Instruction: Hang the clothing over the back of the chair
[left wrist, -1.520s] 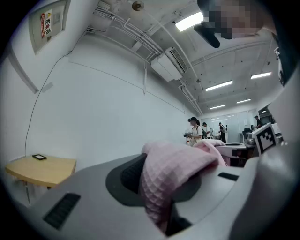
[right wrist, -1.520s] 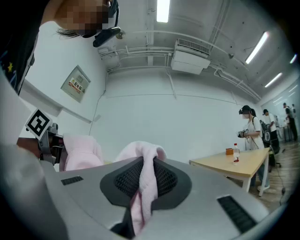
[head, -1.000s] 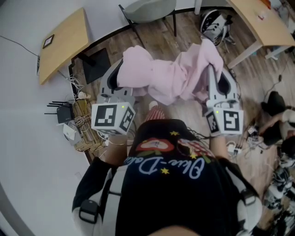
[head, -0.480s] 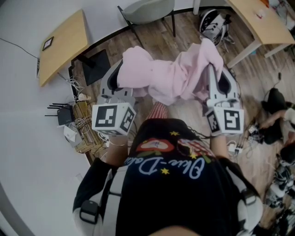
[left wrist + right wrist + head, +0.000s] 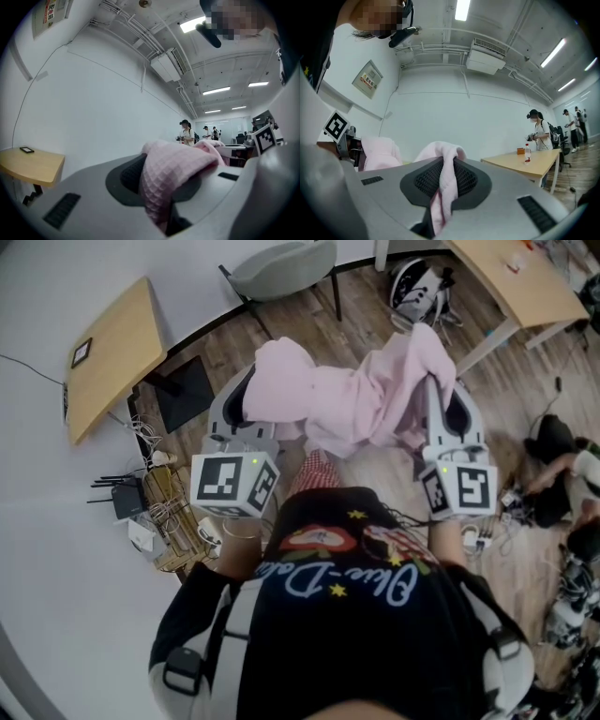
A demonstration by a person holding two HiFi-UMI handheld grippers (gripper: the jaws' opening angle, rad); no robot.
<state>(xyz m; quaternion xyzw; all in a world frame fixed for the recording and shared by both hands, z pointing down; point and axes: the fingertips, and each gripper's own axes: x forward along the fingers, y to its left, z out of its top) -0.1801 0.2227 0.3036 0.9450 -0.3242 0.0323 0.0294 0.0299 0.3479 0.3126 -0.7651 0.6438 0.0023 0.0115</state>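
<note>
A pink waffle-knit garment (image 5: 352, 399) hangs stretched between my two grippers in the head view, held above the wooden floor. My left gripper (image 5: 251, 395) is shut on its left bunch; the cloth (image 5: 171, 176) bulges out between the jaws in the left gripper view. The right gripper (image 5: 439, 390) is shut on the garment's right edge, a thin fold (image 5: 443, 180) pinched between the pads. A grey chair (image 5: 281, 268) stands ahead at the top of the head view, its back toward me, apart from the garment.
A wooden table (image 5: 108, 357) stands at the left, another (image 5: 520, 282) at the upper right. A router and cables (image 5: 141, 502) lie by the wall at left. A helmet (image 5: 417, 287) sits beyond the garment. Bags and gear (image 5: 562, 493) clutter the floor at right. People (image 5: 539, 124) stand in the distance.
Both grippers have carried the garment a little forward toward the chair. The grip on the cloth is unchanged.
</note>
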